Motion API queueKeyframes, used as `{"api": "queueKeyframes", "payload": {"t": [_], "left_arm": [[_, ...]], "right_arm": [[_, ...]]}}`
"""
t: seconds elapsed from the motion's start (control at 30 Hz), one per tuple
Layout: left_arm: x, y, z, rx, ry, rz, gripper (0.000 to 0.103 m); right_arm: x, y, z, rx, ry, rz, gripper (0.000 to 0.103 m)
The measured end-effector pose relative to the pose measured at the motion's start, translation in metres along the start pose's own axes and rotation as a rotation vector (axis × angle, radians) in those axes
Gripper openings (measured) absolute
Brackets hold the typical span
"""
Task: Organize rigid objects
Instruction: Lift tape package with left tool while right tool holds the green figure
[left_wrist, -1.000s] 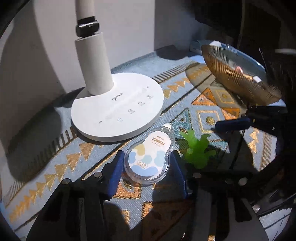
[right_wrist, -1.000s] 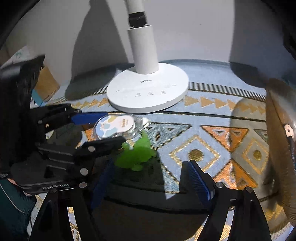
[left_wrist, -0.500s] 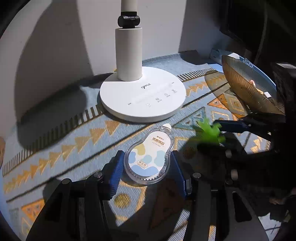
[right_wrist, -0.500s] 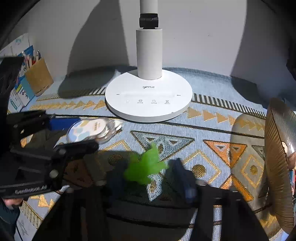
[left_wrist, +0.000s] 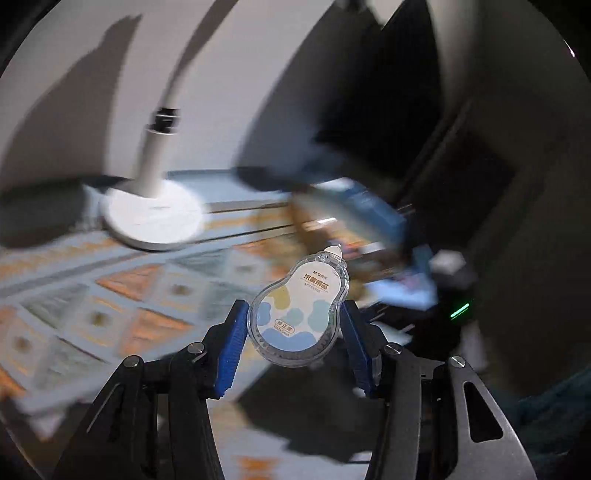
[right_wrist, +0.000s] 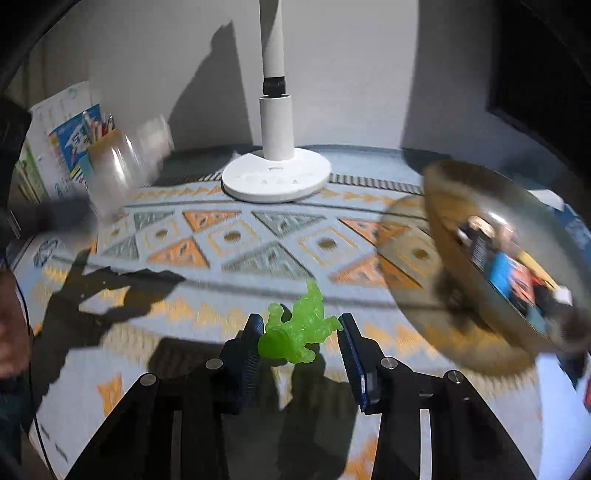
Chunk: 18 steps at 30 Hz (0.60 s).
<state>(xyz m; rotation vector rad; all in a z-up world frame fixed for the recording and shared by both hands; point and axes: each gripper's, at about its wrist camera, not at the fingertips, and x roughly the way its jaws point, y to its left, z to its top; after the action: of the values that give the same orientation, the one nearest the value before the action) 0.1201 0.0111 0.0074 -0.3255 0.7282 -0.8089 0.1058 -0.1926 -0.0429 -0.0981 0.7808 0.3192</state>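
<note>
My left gripper (left_wrist: 291, 328) is shut on a clear pear-shaped correction tape (left_wrist: 299, 310) with a blue and yellow blotched label, held in the air above the patterned mat (left_wrist: 110, 302). My right gripper (right_wrist: 300, 338) is shut on a translucent green toy figure (right_wrist: 297, 332), lifted off the mat (right_wrist: 236, 236). A ribbed amber glass bowl (right_wrist: 458, 266) holding several small items lies to the right in the right wrist view; it shows as a brown blur (left_wrist: 317, 218) beyond the tape in the left wrist view.
A white desk lamp (right_wrist: 276, 173) stands at the back of the mat, also visible as the lamp base (left_wrist: 151, 218) in the left wrist view. A wooden pen holder (right_wrist: 107, 147) and papers sit at the far left. A person's hand (right_wrist: 11, 317) shows at the left edge.
Both grippers lifted their objects off the mat and pulled back from the lamp. The right gripper closed on the green figure. The left view swung right and is now blurred.
</note>
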Motion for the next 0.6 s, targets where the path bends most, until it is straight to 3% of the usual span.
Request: {"api": "queueKeyframes", "payload": {"t": [0.27,0.4,0.47,0.6], "left_arm": [[-0.021,-0.019,0.0,-0.201,-0.111,-0.401,0.048],[-0.029,-0.022,-0.003,-0.258,-0.167,-0.48,0.048],[-0.031,-0.021,-0.006,-0.298,-0.192,-0.574,0.048],[-0.037,-0.015,-0.005,-0.342,-0.244,-0.67,0.048]], "right_arm": [[-0.013,-0.023,-0.031,0.051,0.014,-0.048,0.041],[-0.011,-0.032,-0.038,0.106,0.018,-0.009,0.041],[-0.009,-0.034,-0.039,0.117,0.024,-0.007,0.041],[-0.012,-0.036,-0.04,0.128,0.005,0.02,0.041]]}}
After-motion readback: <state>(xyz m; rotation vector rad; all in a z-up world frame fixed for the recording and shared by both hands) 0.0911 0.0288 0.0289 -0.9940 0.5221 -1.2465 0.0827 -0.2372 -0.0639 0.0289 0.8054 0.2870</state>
